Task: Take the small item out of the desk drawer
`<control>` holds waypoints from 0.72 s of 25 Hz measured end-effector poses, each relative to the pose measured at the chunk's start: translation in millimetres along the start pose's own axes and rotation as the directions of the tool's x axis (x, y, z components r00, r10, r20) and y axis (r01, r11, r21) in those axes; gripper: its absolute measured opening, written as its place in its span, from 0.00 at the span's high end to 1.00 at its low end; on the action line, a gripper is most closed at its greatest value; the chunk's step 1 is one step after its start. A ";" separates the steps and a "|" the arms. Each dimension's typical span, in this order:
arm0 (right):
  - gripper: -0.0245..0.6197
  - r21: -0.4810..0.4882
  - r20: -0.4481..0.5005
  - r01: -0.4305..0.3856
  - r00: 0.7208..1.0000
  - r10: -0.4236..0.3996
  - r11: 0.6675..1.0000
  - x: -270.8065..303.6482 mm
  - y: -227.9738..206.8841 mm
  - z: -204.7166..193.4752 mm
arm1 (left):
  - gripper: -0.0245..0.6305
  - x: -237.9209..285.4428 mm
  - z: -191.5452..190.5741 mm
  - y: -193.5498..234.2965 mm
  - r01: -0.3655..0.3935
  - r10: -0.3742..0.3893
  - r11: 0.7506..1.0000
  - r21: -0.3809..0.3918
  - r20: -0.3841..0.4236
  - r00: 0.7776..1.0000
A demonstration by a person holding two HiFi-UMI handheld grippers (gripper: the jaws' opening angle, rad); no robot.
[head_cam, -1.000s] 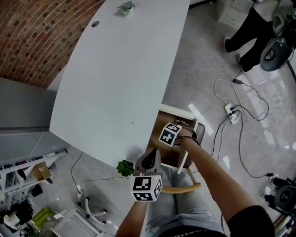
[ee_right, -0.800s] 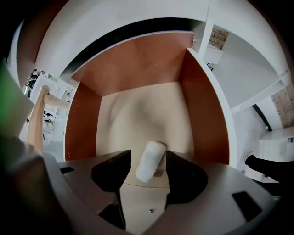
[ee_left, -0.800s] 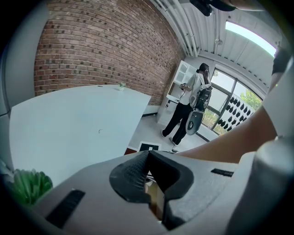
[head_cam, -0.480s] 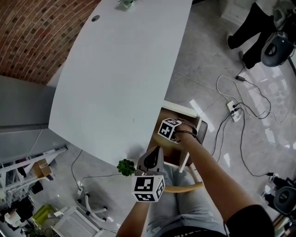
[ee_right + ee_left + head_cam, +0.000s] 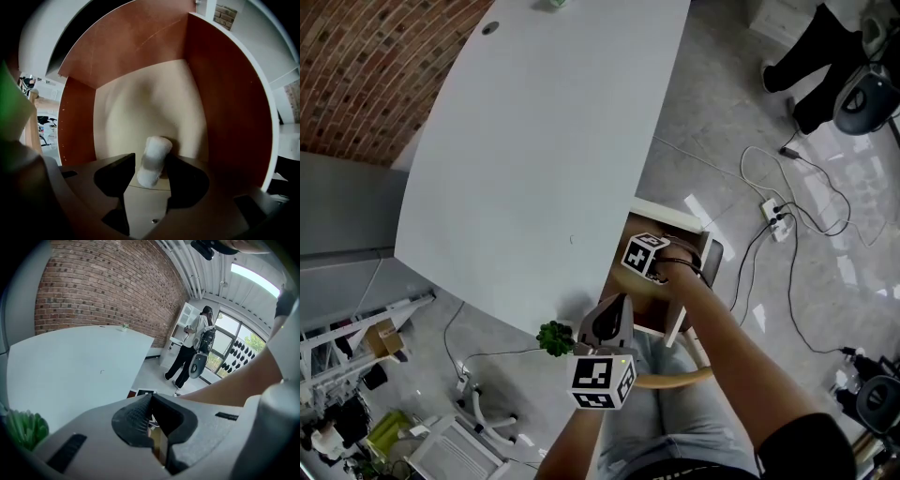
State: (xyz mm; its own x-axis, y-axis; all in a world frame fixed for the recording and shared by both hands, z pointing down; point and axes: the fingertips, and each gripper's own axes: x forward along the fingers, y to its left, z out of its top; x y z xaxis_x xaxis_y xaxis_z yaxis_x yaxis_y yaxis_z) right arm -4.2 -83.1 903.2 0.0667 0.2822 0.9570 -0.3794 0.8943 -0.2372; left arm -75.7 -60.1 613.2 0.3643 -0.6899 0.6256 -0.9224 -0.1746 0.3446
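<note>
The desk drawer (image 5: 630, 292) stands pulled out under the near edge of the white desk (image 5: 534, 141). My right gripper (image 5: 152, 171) reaches down into it; in the head view only its marker cube (image 5: 645, 255) and my hand show. A small white cylinder (image 5: 153, 159) lies on the drawer's pale floor (image 5: 140, 108) between the jaws, which are closing around it without clearly pressing on it. My left gripper (image 5: 614, 311) hovers at the desk's near edge beside a small green plant (image 5: 553, 337), shut with nothing in it.
The drawer's brown walls (image 5: 220, 103) close in around the right gripper. A wooden chair arm (image 5: 675, 377) curves below the drawer. A power strip with cables (image 5: 773, 220) lies on the floor to the right. A person (image 5: 806, 66) stands at the far right.
The right gripper's marker cube has shifted slightly further over the drawer. The left gripper has stayed where it was beside the plant.
</note>
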 end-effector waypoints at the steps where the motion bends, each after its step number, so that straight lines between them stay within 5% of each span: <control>1: 0.65 0.008 0.005 0.006 1.000 -0.006 1.000 0.9 -1.9 0.3 | 0.95 0.4 -0.9 0.2 0.001 -0.001 1.000 -0.001 0.000 1.000; 4: 0.73 0.029 0.019 0.020 1.000 -0.020 0.999 0.9 -6.3 1.0 | 0.95 1.0 -2.7 -0.1 0.005 -0.005 1.000 -0.005 -0.002 1.000; 18: 0.77 0.029 0.032 0.026 0.999 -0.027 0.999 -10.0 -3.4 0.1 | 0.95 -2.3 1.7 -1.1 0.017 -0.017 1.000 0.007 0.005 1.000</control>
State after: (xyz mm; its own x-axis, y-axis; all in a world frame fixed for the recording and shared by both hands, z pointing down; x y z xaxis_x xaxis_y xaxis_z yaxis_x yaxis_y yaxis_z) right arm -3.7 -89.0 894.5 0.0470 0.2465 0.9680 -0.4041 0.8909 -0.2072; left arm -75.7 -59.5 610.2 0.3790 -0.6903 0.6163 -0.9171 -0.1912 0.3498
